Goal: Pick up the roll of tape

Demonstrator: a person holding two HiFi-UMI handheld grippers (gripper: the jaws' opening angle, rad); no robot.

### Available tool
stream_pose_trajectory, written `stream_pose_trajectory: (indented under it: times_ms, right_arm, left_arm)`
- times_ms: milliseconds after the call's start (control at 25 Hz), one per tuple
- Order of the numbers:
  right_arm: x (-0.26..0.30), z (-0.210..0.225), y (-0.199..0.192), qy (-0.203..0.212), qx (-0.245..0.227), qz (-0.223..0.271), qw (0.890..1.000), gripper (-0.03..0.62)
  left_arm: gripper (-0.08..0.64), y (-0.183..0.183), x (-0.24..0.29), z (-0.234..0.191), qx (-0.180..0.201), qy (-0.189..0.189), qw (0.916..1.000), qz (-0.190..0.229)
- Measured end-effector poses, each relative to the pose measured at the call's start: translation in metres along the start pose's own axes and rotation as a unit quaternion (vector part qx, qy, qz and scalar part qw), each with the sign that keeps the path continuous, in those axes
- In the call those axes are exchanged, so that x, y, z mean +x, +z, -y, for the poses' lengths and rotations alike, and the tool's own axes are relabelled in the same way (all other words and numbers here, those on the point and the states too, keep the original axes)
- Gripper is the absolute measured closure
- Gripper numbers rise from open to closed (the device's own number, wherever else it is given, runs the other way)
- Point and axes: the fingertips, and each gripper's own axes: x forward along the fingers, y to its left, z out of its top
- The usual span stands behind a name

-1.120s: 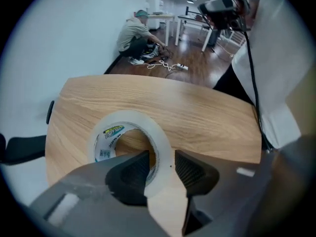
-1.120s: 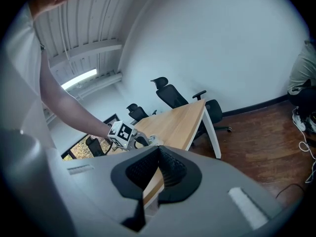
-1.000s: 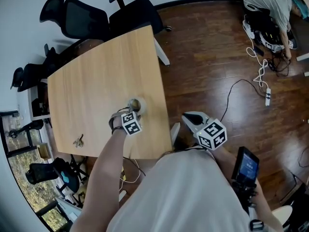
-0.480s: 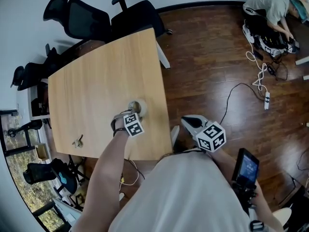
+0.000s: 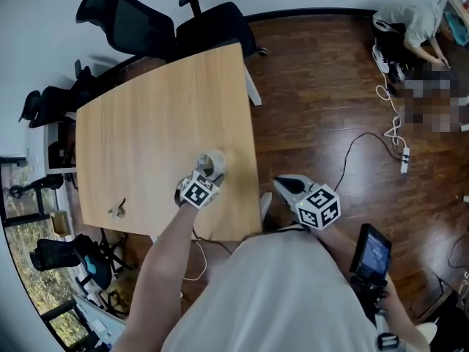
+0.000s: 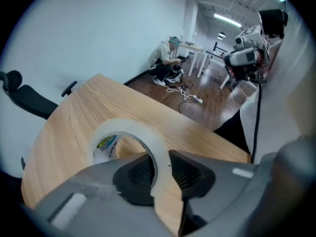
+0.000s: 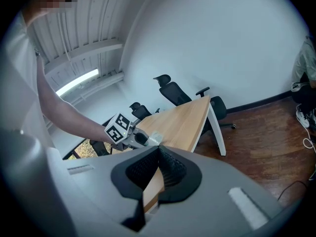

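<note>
Dark wood floor [image 5: 330, 86] all around, and the pale wooden table [image 5: 146, 123] is the big thing under me, with black office chairs [image 5: 132, 24] crowding its far side. A person [image 5: 410, 17] crouches in the far corner by a white power strip [image 5: 404, 161]. I see no box, tray or bin in any view, so there's nothing to report on contents.

Now to the hands. My right gripper [image 7: 158, 157] hangs off the table's near corner, over the floor, with its pads pressed together and nothing between them. My left gripper [image 6: 160, 169] is the busy one. It points steeply down near the table's near right edge, pinching the roll of tape [image 6: 126, 135] through its wall. One pad sits inside the core and the other on the outer face. The roll looks tipped up on edge rather than lying flat. I can't tell if it's fully clear of the wood.

As for handling, I judge it light and fairly stiff, a cardboard core under a glossy clear winding. That outer face will likely be slick, so this through-the-wall bite is the right hold. A bite low on the ring should stop it swinging. Squeezing across the whole ring would risk it popping out.

Smallest of all is a little dark object [image 5: 117, 211] near the table's left edge, too small to name.
</note>
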Motion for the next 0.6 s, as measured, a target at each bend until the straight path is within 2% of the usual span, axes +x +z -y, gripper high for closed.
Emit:
stream_pose_trajectory:
  times_ms: [120, 240, 320, 400, 600]
  right_arm:
    - [0.003, -0.002, 0.003, 0.007, -0.011, 0.000, 1.000, 0.586]
    - [0.004, -0.002, 0.005, 0.012, -0.020, -0.003, 1.000, 0.586]
    - [0.004, -0.001, 0.007, 0.011, -0.025, -0.009, 1.000, 0.586]
    - [0.005, -0.001, 0.010, 0.010, -0.035, -0.012, 0.999, 0.586]
    - [0.012, -0.003, 0.023, 0.009, -0.069, -0.014, 0.997, 0.586]
  left_arm:
    - [0.466, 0.012, -0.009, 0.007, -0.040, 0.002, 0.9982, 0.044]
    - [0.465, 0.023, -0.020, 0.013, -0.093, 0.008, 0.9904, 0.102]
    - [0.465, 0.028, -0.032, 0.019, -0.139, 0.013, 0.9789, 0.149]
    - [0.465, 0.034, -0.049, 0.028, -0.177, 0.021, 0.9636, 0.200]
    - [0.465, 0.039, -0.086, 0.056, -0.196, 0.046, 0.9371, 0.285]
